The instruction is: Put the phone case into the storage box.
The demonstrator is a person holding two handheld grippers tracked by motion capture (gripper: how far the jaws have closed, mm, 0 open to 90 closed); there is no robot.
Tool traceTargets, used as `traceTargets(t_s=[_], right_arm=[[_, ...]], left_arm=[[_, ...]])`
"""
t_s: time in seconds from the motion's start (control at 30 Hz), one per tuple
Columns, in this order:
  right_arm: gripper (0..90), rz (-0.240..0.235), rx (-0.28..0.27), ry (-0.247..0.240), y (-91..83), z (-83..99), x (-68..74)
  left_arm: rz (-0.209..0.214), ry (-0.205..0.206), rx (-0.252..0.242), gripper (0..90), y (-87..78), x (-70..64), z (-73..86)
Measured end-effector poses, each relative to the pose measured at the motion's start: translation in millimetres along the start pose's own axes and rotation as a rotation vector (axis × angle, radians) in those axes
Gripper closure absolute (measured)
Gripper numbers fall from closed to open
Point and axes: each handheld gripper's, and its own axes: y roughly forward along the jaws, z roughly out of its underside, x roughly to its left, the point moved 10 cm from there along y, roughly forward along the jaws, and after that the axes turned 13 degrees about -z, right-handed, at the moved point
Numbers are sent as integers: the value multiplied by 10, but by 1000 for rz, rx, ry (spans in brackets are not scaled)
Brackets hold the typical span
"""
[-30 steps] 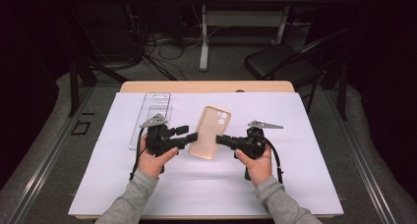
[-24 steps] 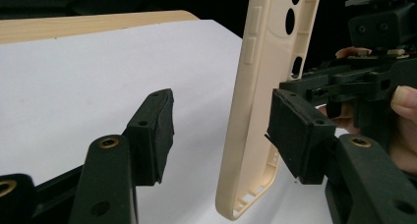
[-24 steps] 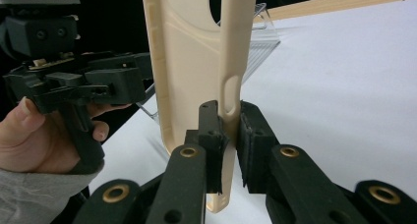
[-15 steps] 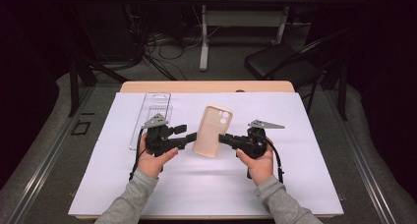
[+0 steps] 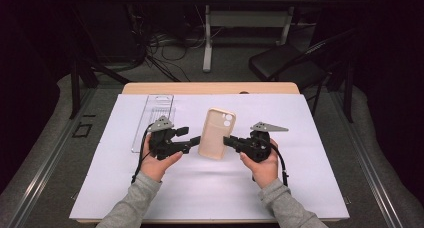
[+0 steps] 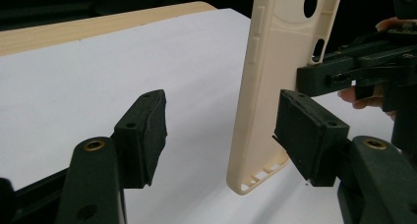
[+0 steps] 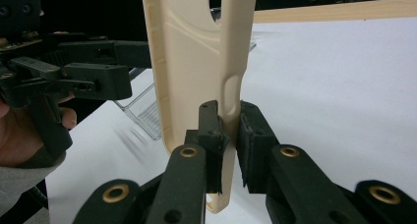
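White paper-covered table [image 5: 300,188]: the cream plastic phone case [image 5: 216,133] is held upright above it, long axis vertical, between both hands. Right gripper [image 7: 229,135] is clamped on its side edge. Left gripper [image 6: 221,130] is spread wide; the case sits just inside its right jaw, so it needs to close in.

A clear plastic rectangular tray [image 5: 153,120] lies flat on the white paper sheet [image 5: 310,178], just beyond the left claw [image 5: 192,144] and a little to its outer side. The sheet covers almost all of the light wooden worktop [image 5: 210,88]. Far beyond both claws, on the grey floor [image 5: 165,73], stand a black chair [image 5: 280,68], a white table leg [image 5: 207,38] and tangled black cables [image 5: 160,43].
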Motion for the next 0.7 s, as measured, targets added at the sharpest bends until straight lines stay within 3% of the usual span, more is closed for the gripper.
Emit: traceTargets(t_s=[0.7], right_arm=[[817,29,23,-38,12,20,13]], left_arm=[[-32,20,14,384,-58,11,-22]])
